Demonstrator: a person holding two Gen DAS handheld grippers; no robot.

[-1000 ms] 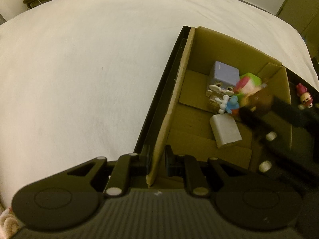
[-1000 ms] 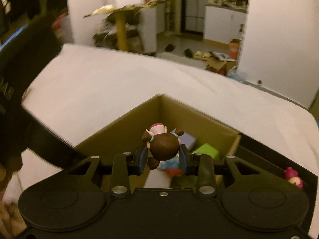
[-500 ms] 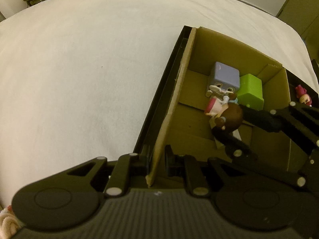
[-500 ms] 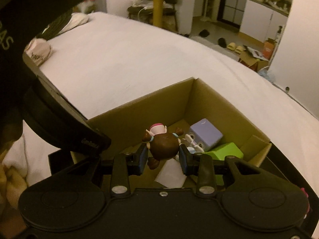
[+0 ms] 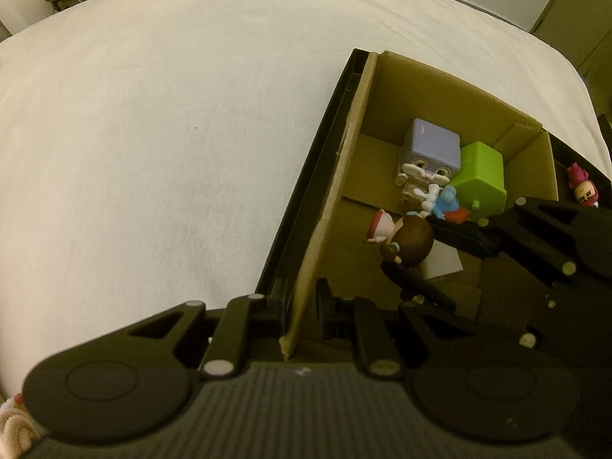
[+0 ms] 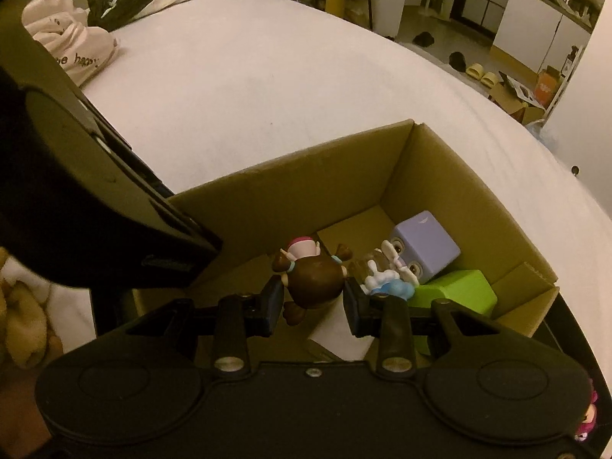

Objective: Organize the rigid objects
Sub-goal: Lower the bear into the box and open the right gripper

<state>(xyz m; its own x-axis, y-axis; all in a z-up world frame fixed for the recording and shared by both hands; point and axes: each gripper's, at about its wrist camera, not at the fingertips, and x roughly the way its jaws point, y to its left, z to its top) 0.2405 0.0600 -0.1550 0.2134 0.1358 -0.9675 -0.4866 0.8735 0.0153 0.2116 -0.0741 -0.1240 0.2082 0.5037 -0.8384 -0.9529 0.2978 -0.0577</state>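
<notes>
two grippers work at the cardboard box (image 6: 306,176): the left gripper (image 5: 302,306) is clamped on its wall, the right gripper (image 6: 311,302) squeezes a brown figurine (image 6: 311,279) above the box floor, beside a purple cube (image 6: 428,246).

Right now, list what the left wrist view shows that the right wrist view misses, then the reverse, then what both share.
Left wrist only: the left gripper clamped on the cardboard box wall, and the black tray edge along that wall.

Right wrist only: a cream printed bag on the white sheet, and slippers on the floor.

Both: the right gripper holding the brown figurine over the box, the purple cube and green block inside.
</notes>
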